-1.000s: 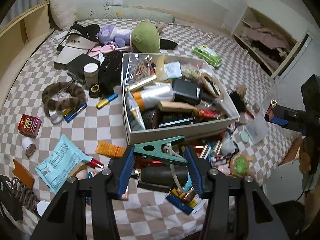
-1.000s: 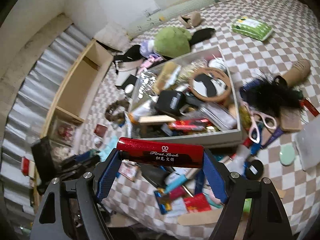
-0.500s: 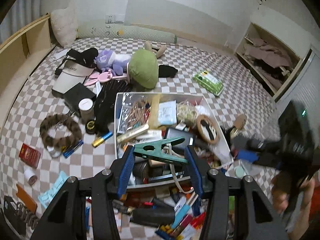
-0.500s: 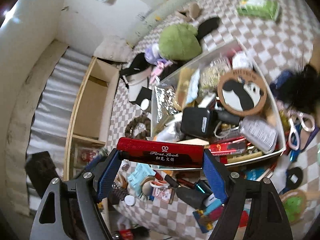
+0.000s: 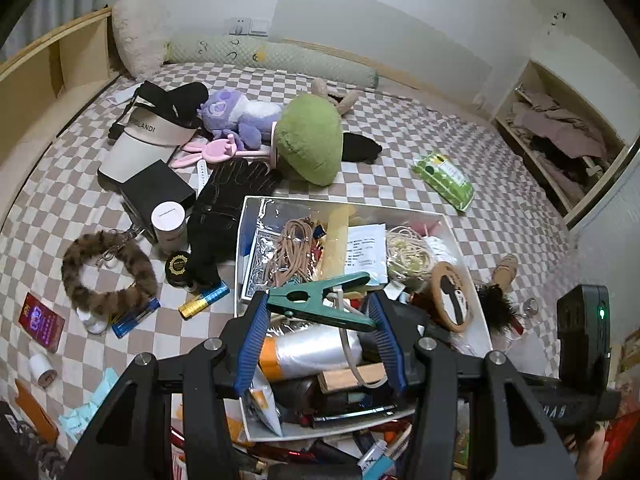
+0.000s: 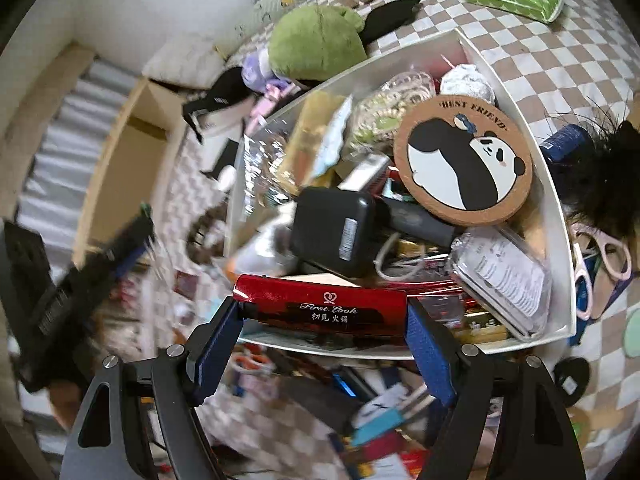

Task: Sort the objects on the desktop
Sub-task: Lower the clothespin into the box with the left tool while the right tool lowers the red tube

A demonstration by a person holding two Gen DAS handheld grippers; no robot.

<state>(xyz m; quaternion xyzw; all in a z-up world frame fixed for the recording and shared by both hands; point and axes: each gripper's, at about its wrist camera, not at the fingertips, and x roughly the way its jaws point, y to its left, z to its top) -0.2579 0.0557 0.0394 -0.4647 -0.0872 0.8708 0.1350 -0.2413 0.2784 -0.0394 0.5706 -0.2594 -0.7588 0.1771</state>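
Left wrist view: left gripper (image 5: 320, 312) squeezes the green clip (image 5: 320, 307), up over the full white box (image 5: 464, 240) | Right wrist view: right gripper (image 6: 322, 312) squeezes the red case (image 6: 320, 310) over the box's near edge | Step: carrying both to the box | Next: lower, let go inside.

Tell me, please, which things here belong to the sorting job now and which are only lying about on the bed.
In the job:
- green clip, held by the left gripper
- red box, held by the right gripper
- white tray, already holding many small things

Just lying about:
- green plush toy
- purple plush toy
- wet wipes pack
- furry ring
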